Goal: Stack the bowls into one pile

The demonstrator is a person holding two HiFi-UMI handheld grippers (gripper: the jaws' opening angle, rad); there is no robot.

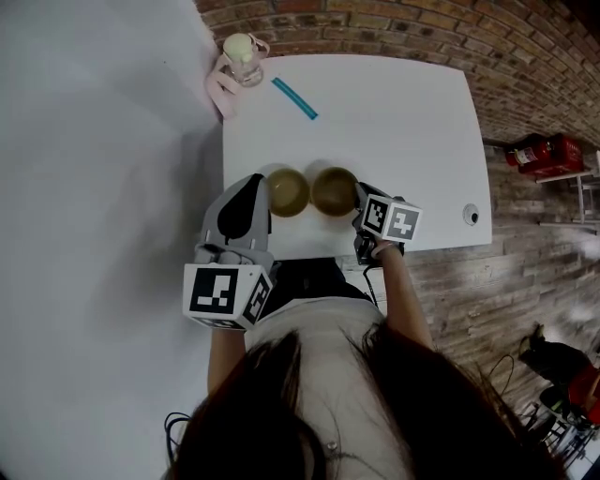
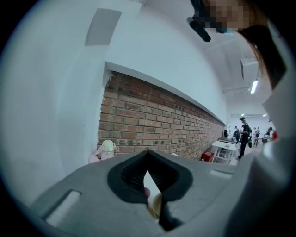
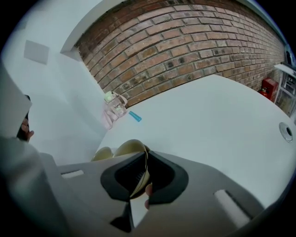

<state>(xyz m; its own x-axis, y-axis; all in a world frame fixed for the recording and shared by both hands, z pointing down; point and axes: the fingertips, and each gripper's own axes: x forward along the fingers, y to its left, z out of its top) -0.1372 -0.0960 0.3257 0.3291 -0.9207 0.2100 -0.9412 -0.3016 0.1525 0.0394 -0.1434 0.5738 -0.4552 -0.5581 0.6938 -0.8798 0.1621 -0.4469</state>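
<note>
So there are two yellowish bowls sitting side by side near the front edge of the white table point(image 1: 394, 122), and both look empty, nothing in either one. The left bowl point(image 1: 289, 192) and the right bowl point(image 1: 335, 190) are just about touching, each upright with its mouth facing straight up. They're round, so there's no real long axis on either, but as a pair they line up left to right along the table's near edge. The right gripper point(image 3: 145, 153) is angled down and clamped on the right bowl's rim on the side away from the other bowl. You can see the thin wall running right between its jaws. Can't tell if that bowl is lifted at all; it looks like it's on the table. The left gripper point(image 2: 148, 154) is beside the left bowl, nearly level, with its jaw tips closed together and nothing pinched that I can see; just a sliver of bowl shows through the gap lower down. At the far corner, by the brick wall point(image 1: 375, 23), there's a little bottle with pink handles point(image 1: 242, 52) and a blue stick point(image 1: 294, 98) lying diagonally.
</note>
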